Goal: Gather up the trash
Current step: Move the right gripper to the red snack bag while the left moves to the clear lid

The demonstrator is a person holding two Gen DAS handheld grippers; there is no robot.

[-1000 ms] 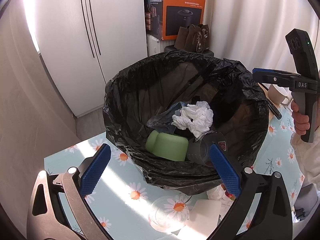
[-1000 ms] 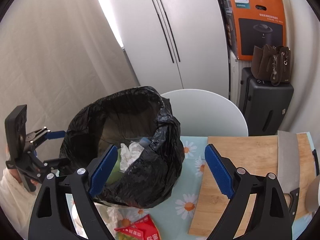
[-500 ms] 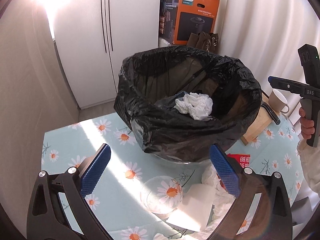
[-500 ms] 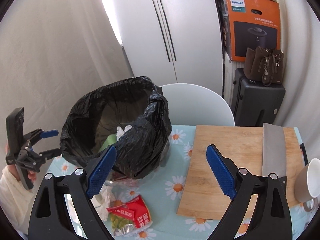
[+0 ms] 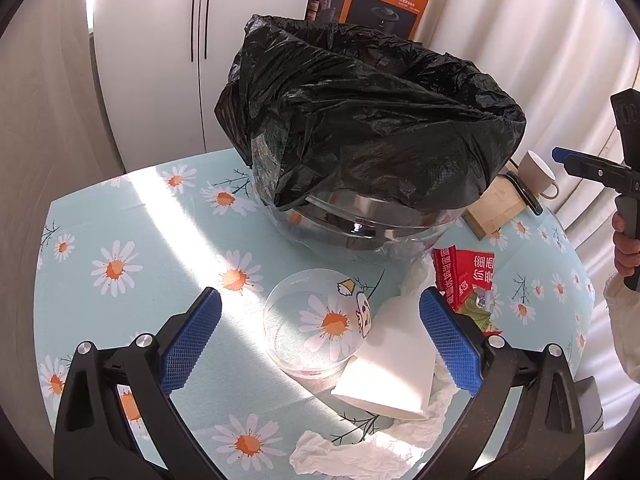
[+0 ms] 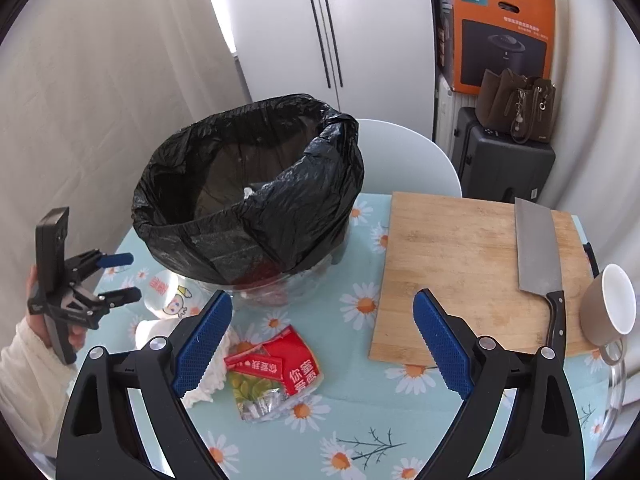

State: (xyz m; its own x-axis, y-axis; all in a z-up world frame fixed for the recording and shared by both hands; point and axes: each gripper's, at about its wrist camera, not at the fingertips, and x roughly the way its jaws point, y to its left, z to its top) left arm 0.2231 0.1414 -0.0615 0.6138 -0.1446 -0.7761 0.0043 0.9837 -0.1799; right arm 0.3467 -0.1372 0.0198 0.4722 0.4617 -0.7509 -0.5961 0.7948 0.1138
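A bin lined with a black bag (image 5: 372, 128) stands on the daisy tablecloth; it also shows in the right wrist view (image 6: 248, 204). In front of it lie a clear plastic lid (image 5: 316, 322), a white paper cup on its side (image 5: 392, 364), crumpled tissue (image 5: 360, 458) and a red snack wrapper (image 5: 466, 276), which shows in the right wrist view too (image 6: 276, 372). My left gripper (image 5: 320, 344) is open and empty above the lid and cup. My right gripper (image 6: 322, 344) is open and empty above the wrapper.
A wooden cutting board (image 6: 460, 272) with a cleaver (image 6: 538, 252) lies right of the bin. A brown mug (image 6: 610, 308) stands by the board's right edge. A white chair (image 6: 404, 156), a dark suitcase (image 6: 504, 164) and an orange box (image 6: 504, 36) are behind the table.
Both grippers have drawn back and down from the bin mouth. The trash on the table in front of the bin has come into view. Both stay open.
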